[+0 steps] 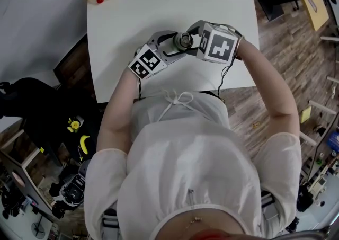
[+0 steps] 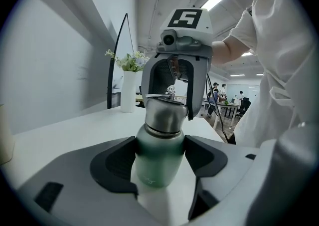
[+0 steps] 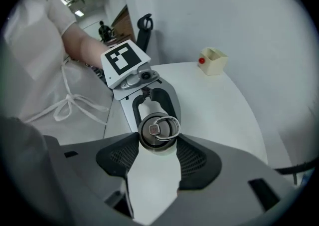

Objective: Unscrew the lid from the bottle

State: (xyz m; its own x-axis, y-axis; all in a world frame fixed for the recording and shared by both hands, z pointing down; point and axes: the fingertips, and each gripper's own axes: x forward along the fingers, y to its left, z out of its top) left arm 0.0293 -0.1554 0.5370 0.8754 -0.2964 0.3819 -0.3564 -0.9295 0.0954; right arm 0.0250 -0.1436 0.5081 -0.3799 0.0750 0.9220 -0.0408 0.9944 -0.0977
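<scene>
We find the bottle (image 2: 155,170) in the upper centre of the head view, above the white desk (image 1: 132,16). Whether its base rests on the desk we cannot tell. The left hand-held gripper (image 2: 159,155) is clenched on the green body just below the shoulder, pads pressing on both sides. The right hand-held gripper (image 3: 158,145) comes down from above and grasps the steel lid (image 3: 158,130) by its round side wall. The lid is still seated.

In our judgement the bottle is rigid metal and will not deform under a firm grip. Both the painted body and the brushed lid look smooth and likely to slip under torque. We advise holding the lid by its side wall, not by the loose wire ring (image 3: 167,124) on top. The body grip must resist the turn.
</scene>
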